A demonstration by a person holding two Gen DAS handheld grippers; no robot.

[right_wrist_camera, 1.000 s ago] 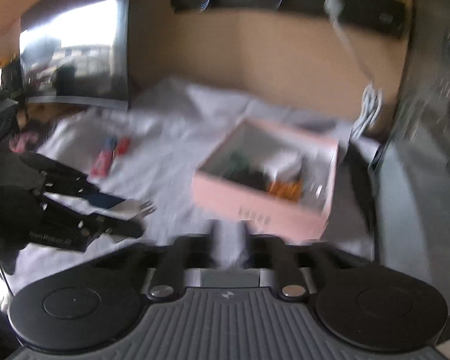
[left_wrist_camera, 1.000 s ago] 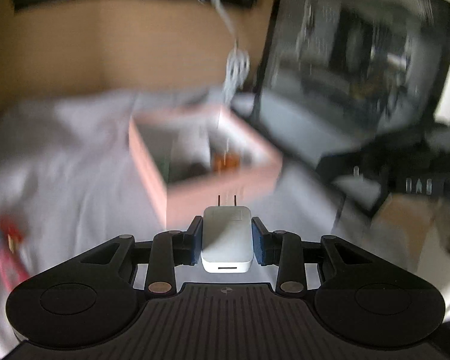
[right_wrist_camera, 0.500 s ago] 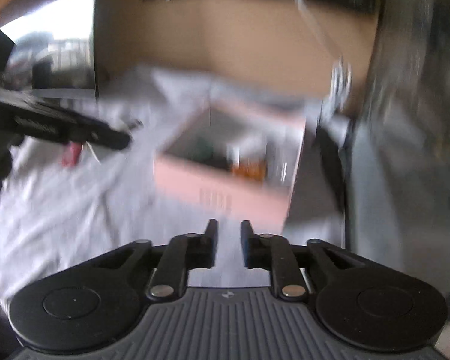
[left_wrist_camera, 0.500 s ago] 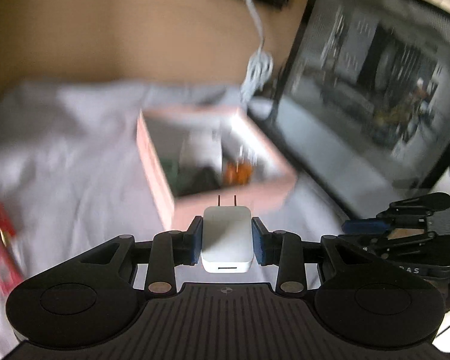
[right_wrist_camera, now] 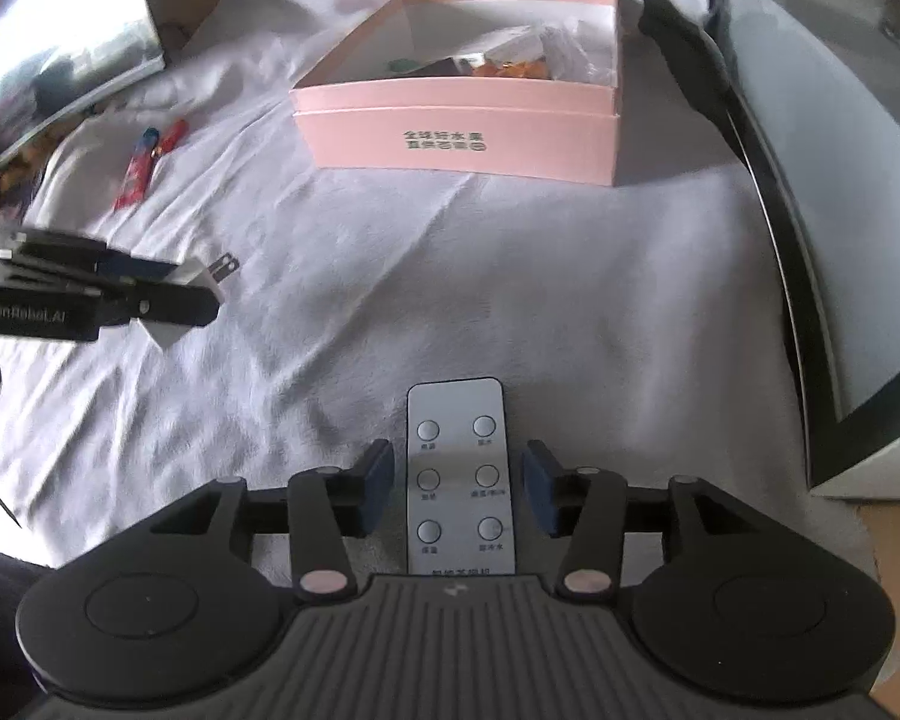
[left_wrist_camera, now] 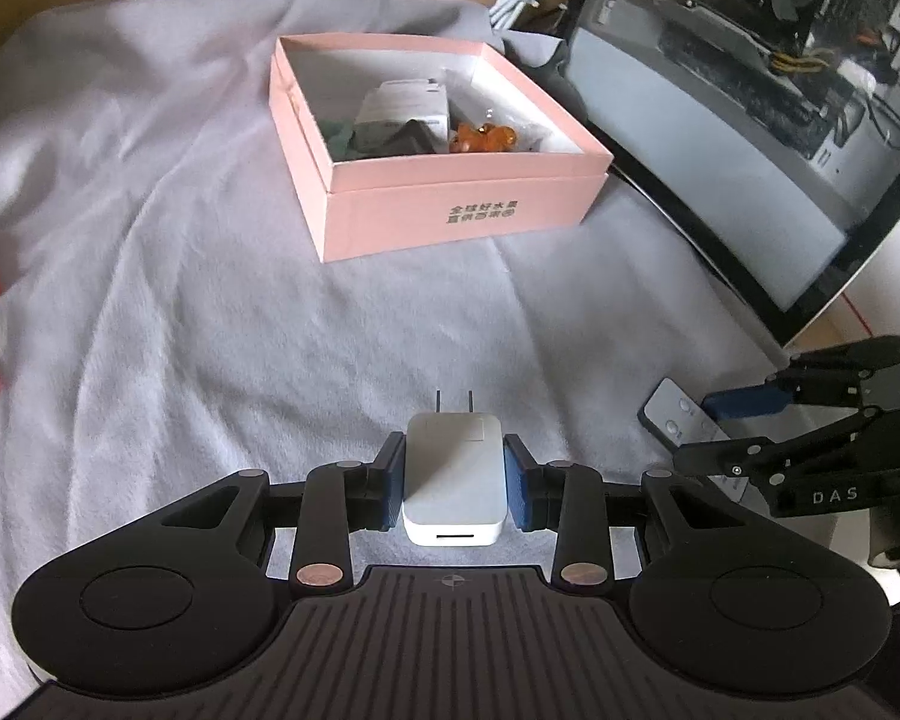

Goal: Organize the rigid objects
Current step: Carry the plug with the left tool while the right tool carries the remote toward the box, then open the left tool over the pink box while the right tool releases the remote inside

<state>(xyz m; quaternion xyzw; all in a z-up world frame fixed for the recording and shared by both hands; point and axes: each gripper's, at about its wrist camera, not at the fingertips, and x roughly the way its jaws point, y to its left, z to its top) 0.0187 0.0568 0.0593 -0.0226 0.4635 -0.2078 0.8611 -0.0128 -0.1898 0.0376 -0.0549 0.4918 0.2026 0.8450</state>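
The left gripper (left_wrist_camera: 453, 483) keeps its clamp on the white charger (left_wrist_camera: 453, 489), while the right gripper (right_wrist_camera: 457, 489) has dropped over the grey remote (right_wrist_camera: 459, 480), jaws opening, pads clear of its sides. Both have come low over the sheet (left_wrist_camera: 210, 300), short of the pink box (left_wrist_camera: 450, 216); a remote pickup looks next.

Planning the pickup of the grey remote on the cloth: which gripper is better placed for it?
Right. The right gripper already straddles the remote, its jaws opening and the pads clear of its sides. The left gripper is shut on the white charger.
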